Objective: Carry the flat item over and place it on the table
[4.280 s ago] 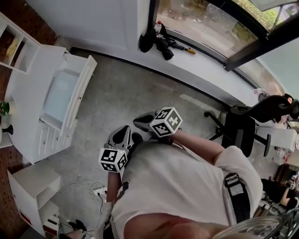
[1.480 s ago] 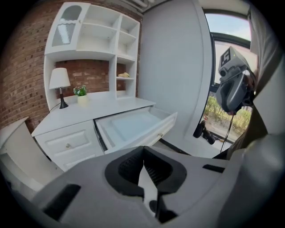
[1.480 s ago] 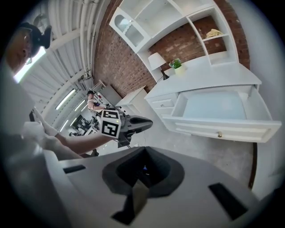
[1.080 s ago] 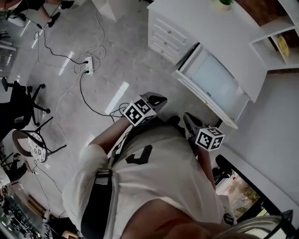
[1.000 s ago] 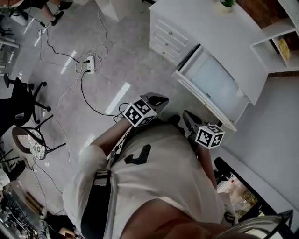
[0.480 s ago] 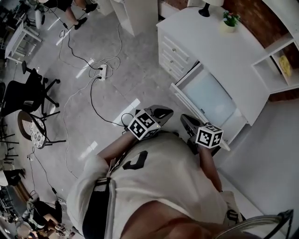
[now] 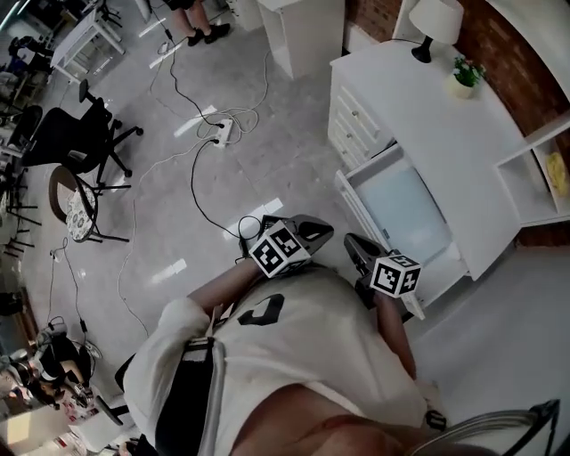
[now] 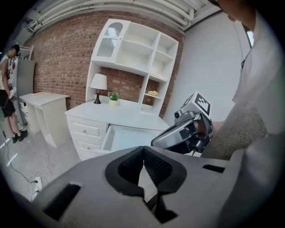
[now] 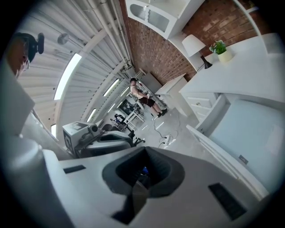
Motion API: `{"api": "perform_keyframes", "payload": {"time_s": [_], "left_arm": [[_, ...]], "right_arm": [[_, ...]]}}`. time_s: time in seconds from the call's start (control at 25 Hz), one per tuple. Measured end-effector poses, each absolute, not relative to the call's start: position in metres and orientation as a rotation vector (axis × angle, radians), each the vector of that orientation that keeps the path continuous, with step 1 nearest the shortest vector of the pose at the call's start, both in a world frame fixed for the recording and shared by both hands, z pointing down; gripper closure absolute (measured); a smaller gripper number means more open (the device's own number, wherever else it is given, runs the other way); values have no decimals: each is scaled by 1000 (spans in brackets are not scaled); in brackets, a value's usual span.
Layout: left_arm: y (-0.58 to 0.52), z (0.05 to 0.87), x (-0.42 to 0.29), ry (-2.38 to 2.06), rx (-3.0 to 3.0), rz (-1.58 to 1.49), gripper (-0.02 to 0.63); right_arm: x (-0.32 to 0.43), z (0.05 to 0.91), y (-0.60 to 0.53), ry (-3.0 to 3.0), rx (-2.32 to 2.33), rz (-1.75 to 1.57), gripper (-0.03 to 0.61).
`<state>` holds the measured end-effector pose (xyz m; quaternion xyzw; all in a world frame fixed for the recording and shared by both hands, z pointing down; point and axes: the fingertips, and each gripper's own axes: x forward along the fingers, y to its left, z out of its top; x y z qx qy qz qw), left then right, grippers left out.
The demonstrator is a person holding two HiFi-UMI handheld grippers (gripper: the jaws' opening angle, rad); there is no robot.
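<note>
While both grippers hang close against the person's chest, neither has anything in hand: the left gripper (image 8: 143, 165) shows its dark ribbed pads pressed together with only background past them, and the right gripper (image 9: 142, 171) is likewise closed on nothing; the one flat thing in sight that seems to fit the task is the pale panel (image 7: 405, 209) lying in the pulled-out drawer (image 7: 359, 212) of the white desk (image 7: 445, 125), at about two o'clock from the grippers in the head view and well apart from both; whether it is a loose sheet or the drawer's own bottom cannot be told, so this reading is a guess. If loose, it is probably thin, stiff and light, with a smooth, faintly glossy face that would slide under a pinch on the flat; it sits low between the drawer walls, so one edge likely has to be tipped up before any hold is possible; the sensible hold is one gripper on each of two opposite edges, near their middles, jaws opened beforehand, keeping the sheet level; a single corner grip would let it twist and sag; should it be glass or acrylic, a knock against the drawer front could chip it; the lamp (image 7: 432, 22) and potted plant (image 7: 468, 73) stand toward twelve o'clock on the desk top, and which table is meant is unclear.
</note>
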<state>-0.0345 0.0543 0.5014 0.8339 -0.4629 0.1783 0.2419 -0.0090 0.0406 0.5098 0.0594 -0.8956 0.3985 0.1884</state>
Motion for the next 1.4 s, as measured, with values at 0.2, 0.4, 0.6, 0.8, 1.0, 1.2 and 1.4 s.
{"api": "perform_keyframes", "payload": {"time_s": [0.2,0.4,0.6,0.8,1.0,1.2,1.4], "left_arm": [[62,497,-46,-1453,2153,462,594],[79,499,-86,-1682,1991,456,594],[88,505,-97,-1779,1900,432,594],[69,516,-98,-1657,2002,447,594],[20,506,-99,-1434,2241,500,594],[-43,499,-119,-1206,2400,500,594],[-91,519,-95,-1012,2453,560,594]], "right_arm": [[-23,508,43,-2501,-34,1079,568],[-69,508,57,-2490,-302,986,568],[-83,513,70,-2448,-441,950,568],[-64,530,48,-2436,-254,1026,568],[-46,525,1,-2484,108,1120,568],[-56,516,-49,-2489,423,1118,568],[-14,523,-77,-2408,689,1229,568]]}}
